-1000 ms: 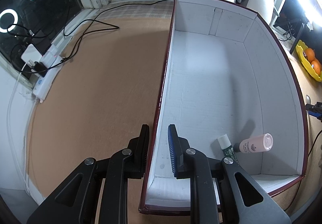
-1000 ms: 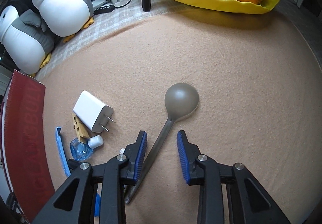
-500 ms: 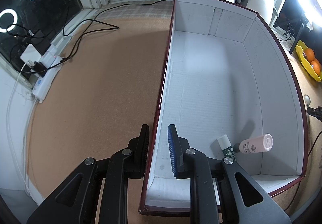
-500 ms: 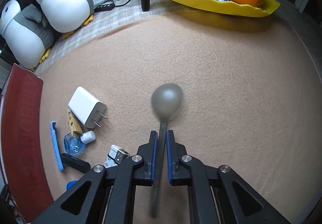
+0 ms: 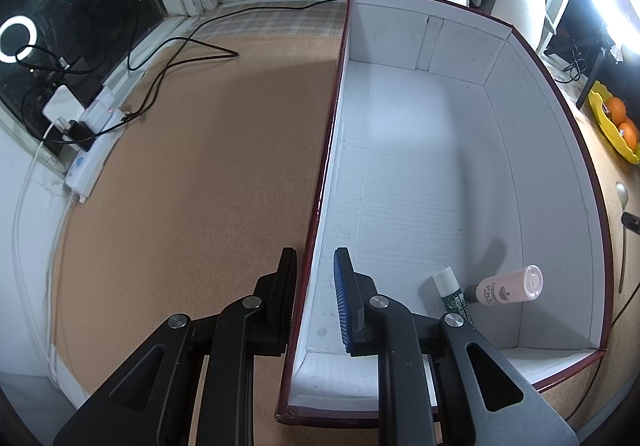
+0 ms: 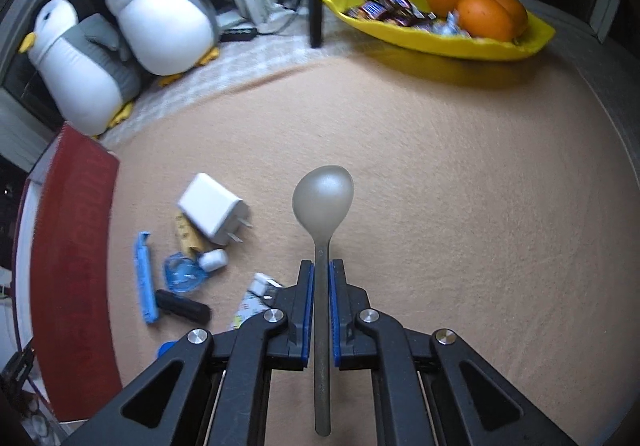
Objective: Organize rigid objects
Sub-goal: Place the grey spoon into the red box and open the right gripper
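Between the blue pads of the right hand-held gripper [image 6: 320,286] sits the handle of a grey spoon [image 6: 323,197], pinched tight, bowl pointing forward and the handle's end sticking out behind the pads. The spoon is held over the tan felt worktop [image 6: 460,205], with open felt all around its bowl. Left of it, on the felt, lies a small cluster: a white plug adapter [image 6: 210,207] resting partly on a small tan block [image 6: 188,238], a clear blue bottle with a white cap [image 6: 186,272], a blue strip-shaped tool [image 6: 145,278], a black stick-like item [image 6: 182,306] and a printed packet [image 6: 252,304] partly behind the gripper. Further left runs the dark red outer wall of the box [image 6: 72,266]. At the back stand two plush penguins [image 6: 168,13], and a yellow dish [image 6: 500,45] holds oranges and wrapped sweets.

In the left wrist view, the left hand-held gripper [image 5: 314,278] straddles the near left wall of the box [image 5: 320,205], one pad outside and one inside; the jaws stand narrowly apart around it, but whether the pads press on the wall cannot be told. Inside the white-lined box lie a pink-capped bottle [image 5: 508,286] and a green tube with a white cap [image 5: 450,288], just beside each other in the near right corner. Black cables [image 5: 180,45] trail across the worktop toward a white power strip [image 5: 88,161].
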The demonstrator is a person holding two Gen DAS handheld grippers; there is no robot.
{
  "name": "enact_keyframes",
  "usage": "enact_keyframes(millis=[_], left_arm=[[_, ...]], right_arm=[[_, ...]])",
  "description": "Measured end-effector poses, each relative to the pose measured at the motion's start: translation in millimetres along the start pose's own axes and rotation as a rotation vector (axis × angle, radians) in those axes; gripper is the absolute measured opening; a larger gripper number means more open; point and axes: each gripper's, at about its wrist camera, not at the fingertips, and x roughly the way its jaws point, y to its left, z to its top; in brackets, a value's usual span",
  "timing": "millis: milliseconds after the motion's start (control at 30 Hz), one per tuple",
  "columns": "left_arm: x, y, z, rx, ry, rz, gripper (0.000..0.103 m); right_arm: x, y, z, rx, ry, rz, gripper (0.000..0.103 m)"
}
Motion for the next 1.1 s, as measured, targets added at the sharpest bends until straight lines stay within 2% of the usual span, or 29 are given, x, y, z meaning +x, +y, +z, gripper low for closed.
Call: enact_keyframes(millis=[233,500,867,1100], left_arm=[[-3.6,2.9,-4.8,-0.02,-0.006,-0.008,0.017],[-7.3,8.0,-12.5,-0.045,-0.009,-0.013,0.017],[-15.4,11.1,-16.8,-0.081,-0.026,-0.009,0.017],[-14.9,11.5,-16.7,-0.086,-0.029,-0.001,0.017]], right_arm=[[-40.3,59.6,3.4,-0.134,-0.08,0.069,0.007],[-77.6,135.6,-2.7,-0.292,-0.135,0.193,0.007],[-89.5,220.6,-21.8,-0.424,-0.102,0.363,0.007],[-72.1,257.8,-29.6,-0.475,-0.054,0.401,0.007]])
